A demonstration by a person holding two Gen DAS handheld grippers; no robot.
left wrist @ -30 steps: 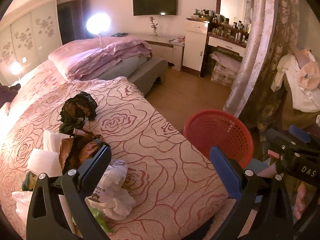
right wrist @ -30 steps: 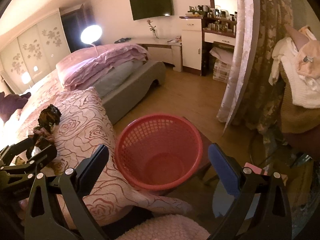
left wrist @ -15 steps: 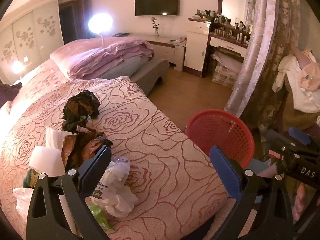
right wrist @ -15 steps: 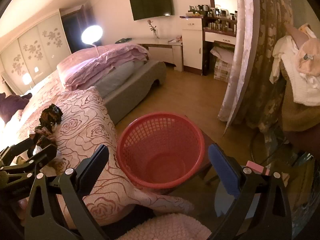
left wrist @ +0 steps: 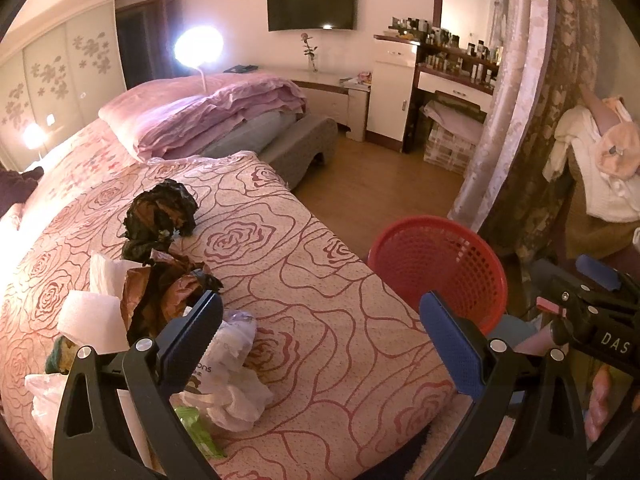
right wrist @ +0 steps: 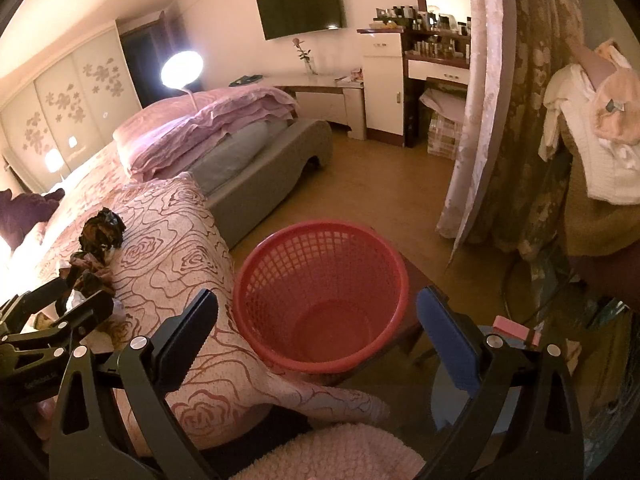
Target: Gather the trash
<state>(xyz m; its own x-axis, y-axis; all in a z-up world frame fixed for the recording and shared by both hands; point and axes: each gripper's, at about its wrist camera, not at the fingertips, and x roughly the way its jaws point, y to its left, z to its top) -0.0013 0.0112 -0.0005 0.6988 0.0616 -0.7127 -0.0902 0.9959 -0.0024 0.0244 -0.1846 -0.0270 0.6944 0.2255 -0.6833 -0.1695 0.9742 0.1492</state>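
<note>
Left gripper (left wrist: 320,336): jaws spread wide, holding nothing, above the bed (left wrist: 320,320).
Right gripper (right wrist: 316,336): jaws wide apart, empty, over the red basket (right wrist: 256,280).
Trash (left wrist: 160,288): heaped on the bed at 9 o'clock of the left gripper.

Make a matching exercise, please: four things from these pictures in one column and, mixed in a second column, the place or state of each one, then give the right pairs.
Things:
1. red basket
2. black crumpled bag
3. television
4. white plastic bag

Places or states:
A. hangs on the far wall, screen dark
B. lies on the rose bedspread, farther up the bed than the rest of the trash
C. stands beside the bed, nothing inside
D. lies on the bedspread close by one finger of the left gripper

Pairs: 1-C, 2-B, 3-A, 4-D
</note>
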